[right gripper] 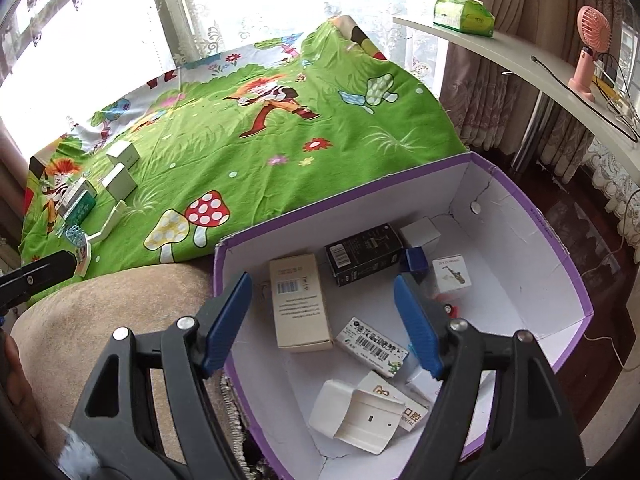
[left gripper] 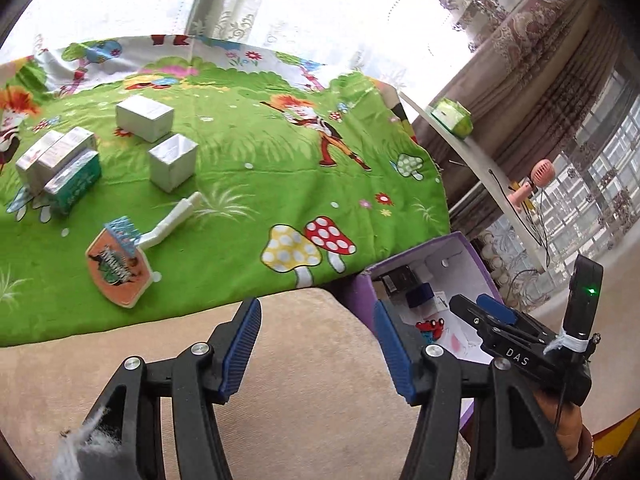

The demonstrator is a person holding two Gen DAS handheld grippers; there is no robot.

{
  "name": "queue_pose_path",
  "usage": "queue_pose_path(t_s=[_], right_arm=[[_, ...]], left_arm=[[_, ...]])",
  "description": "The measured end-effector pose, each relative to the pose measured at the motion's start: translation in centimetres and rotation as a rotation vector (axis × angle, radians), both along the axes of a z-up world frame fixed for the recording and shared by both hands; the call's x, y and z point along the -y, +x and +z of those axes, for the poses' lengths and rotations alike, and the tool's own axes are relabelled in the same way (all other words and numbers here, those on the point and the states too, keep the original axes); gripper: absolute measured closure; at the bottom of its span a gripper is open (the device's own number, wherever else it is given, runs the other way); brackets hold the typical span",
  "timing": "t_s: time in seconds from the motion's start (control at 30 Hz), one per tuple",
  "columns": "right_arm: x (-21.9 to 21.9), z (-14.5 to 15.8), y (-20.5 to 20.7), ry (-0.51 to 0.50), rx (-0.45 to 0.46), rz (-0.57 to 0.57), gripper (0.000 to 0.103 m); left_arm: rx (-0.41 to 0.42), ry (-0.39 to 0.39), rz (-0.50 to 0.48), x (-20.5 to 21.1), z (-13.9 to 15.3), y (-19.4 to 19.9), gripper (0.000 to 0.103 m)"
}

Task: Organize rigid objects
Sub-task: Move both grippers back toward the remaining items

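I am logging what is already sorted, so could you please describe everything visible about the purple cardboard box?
The purple cardboard box is open-topped, purple outside and white inside, with frayed rim corners. It stands upright beside the beige cushion, at the edge of the green cartoon cloth. Small cartons lie loose on its floor, among them a black one and a cream one. The right gripper hangs open above it.

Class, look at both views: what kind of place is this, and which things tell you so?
Probably a home living room or bedroom: patterned curtains at big windows, a cartoon-print sheet, and a shelf with a pink fan.
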State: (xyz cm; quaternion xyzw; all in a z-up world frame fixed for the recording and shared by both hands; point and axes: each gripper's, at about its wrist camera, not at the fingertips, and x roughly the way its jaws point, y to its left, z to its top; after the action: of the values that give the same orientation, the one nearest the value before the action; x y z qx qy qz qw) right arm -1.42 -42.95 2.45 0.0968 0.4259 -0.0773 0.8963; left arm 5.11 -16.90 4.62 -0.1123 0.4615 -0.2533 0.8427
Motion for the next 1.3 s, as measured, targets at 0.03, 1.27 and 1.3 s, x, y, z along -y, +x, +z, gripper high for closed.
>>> queue_pose_path(t_s=[0.03, 1.27, 1.3], right_arm=[[-0.6, 0.0, 0.2, -0.001, -0.001, 0.015, 0.027], [-23.2, -0.5, 9.2, -0.132, 0.015, 0.644, 0.027], [-23.5, -0.5, 9.6, -0.128, 0.015, 0.649, 0.027]], left_arm=[[-0.004, -0.005, 0.027, -1.1, -0.1, 0.0, 0.044], [-0.045, -0.050, 0.402, -16.5, -3.1, -0.9, 0.044], [-0.048, -0.051, 0.405, -16.5, -3.2, -0.8, 0.044]])
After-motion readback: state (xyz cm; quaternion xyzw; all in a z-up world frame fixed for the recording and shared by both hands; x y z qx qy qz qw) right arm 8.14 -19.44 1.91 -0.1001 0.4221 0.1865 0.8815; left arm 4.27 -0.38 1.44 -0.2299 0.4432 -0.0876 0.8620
